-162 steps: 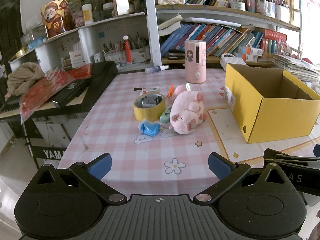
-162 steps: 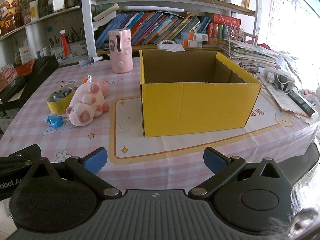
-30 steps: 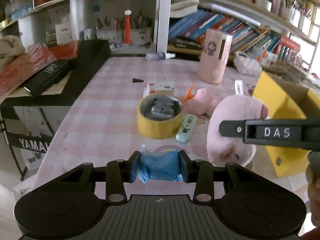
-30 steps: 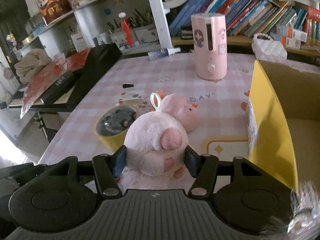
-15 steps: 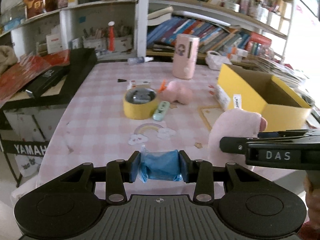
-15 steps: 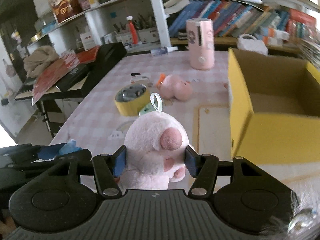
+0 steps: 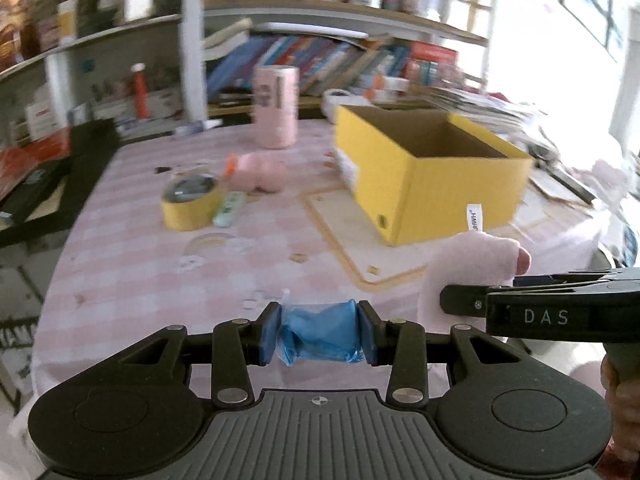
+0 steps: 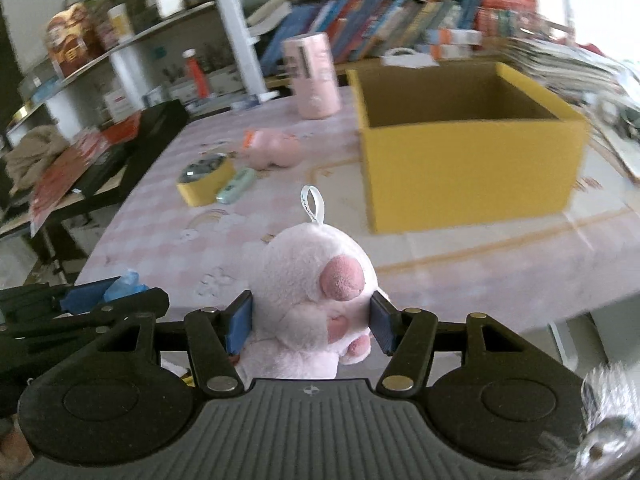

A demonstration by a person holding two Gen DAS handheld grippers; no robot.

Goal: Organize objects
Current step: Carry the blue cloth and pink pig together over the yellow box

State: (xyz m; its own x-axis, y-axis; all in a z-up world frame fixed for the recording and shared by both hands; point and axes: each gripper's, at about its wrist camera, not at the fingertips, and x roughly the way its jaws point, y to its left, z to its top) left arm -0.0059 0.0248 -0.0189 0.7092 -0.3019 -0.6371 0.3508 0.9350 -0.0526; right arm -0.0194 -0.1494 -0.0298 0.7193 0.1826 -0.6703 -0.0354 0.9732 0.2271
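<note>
My left gripper is shut on a crumpled blue packet and holds it above the near table edge. My right gripper is shut on a pink plush pig, also lifted; the pig also shows in the left wrist view. An open yellow cardboard box stands on the table ahead and to the right, also in the right wrist view. On the table remain a smaller pink plush, a yellow tape roll and a pale green remote.
A pink cylinder device stands behind the objects. A black keyboard lies along the left table edge. Bookshelves fill the back. Papers and cables lie right of the box.
Both grippers have pulled back and swung right with their objects held; the yellow box now sits more central in both views. Both views are motion-blurred.
</note>
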